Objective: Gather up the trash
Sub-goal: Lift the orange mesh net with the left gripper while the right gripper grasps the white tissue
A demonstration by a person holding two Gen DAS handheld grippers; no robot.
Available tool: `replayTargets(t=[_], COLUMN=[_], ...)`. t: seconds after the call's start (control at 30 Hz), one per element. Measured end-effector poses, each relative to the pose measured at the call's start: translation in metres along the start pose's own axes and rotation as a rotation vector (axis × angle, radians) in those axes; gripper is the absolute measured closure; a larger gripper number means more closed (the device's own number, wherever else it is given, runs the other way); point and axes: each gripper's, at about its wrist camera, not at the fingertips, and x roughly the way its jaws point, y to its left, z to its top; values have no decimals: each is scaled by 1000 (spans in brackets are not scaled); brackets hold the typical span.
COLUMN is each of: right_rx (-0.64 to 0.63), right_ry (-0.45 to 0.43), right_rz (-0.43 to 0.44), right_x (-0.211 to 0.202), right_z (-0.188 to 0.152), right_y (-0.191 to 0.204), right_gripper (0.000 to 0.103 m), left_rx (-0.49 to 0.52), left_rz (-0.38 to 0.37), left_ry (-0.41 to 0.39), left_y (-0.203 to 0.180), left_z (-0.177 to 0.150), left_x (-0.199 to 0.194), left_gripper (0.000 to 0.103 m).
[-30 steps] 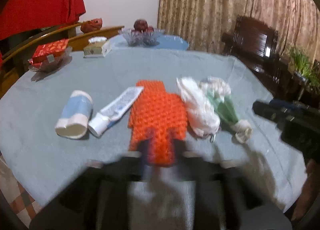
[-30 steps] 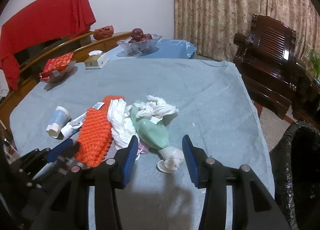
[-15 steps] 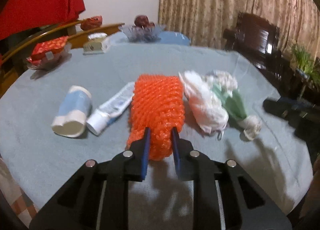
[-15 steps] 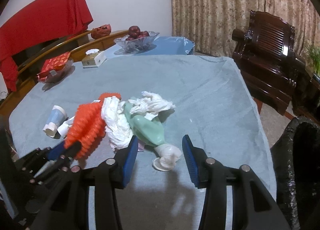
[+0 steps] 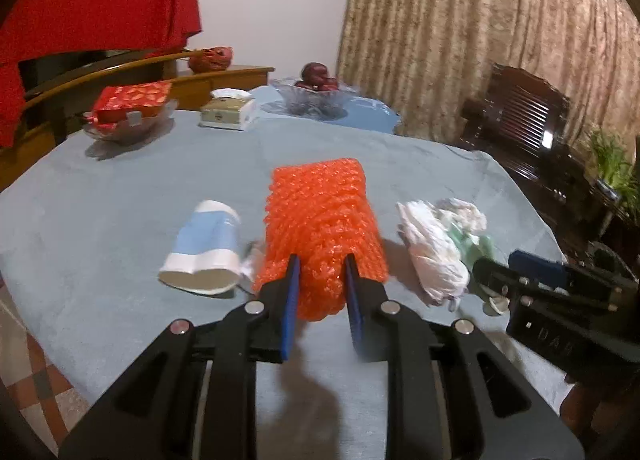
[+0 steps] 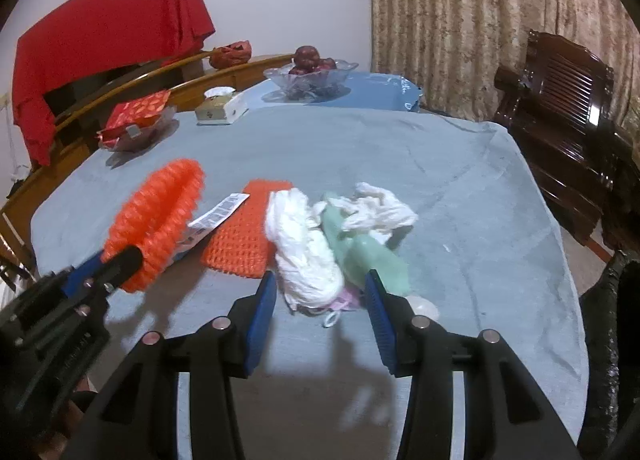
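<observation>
- Left wrist: the left gripper [image 5: 320, 280] is pinching the orange foam net [image 5: 320, 228], raised off the table [image 5: 100, 200] (judgement: holding firm stops the springy net slipping).
- Right wrist: the right gripper [image 6: 320, 296] is reaching half-open toward the white bag [image 6: 304, 252]; centring it should help.

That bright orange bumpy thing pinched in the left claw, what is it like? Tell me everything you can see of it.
The orange mesh sleeve looks like soft foam netting, bright orange with a knobbly, open-weave surface. The left gripper pinches its near end between blue pads, and it is lifted clear of the grey tablecloth, tilting up and away. From the right camera it looks bowed. A second, flat orange piece lies on the cloth nearby.
</observation>
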Motion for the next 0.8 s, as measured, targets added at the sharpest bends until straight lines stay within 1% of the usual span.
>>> replayTargets(t=[0.17,0.33,0.37,0.43,0.5,0.53,0.57,0.67,0.8], right_rx=[-20,-13,-12,-11,-20,-17,-11,9,40], right_ry=[4,26,27,41,41,47,51,23,-16], right_rz=[-5,-28,-37,-47,-76,-73,-72,-73,-76], right_x=[14,34,38,43,46,47,47,36,11], right_z=[0,-1,-1,-3,-4,-5,-6,-5,-2], right_y=[9,11,11,10,12,12,12,11,6], right_gripper=[58,59,61,68,85,90,91,93,93], left_rx=[-14,-32,-35,-42,-43,-46,-46,-33,-36], left_rz=[4,35,42,53,61,61,61,63,75], left_ry=[-11,-27,-29,-30,-27,-23,-22,-33,-46], left_y=[7,18,19,22,21,20,19,15,13], left_z=[-1,-1,-1,-1,-1,-1,-2,0,4], left_x=[-3,-4,-4,-4,-3,-2,-2,-6,-13], left_gripper=[82,82,82,82,82,82,82,82,82])
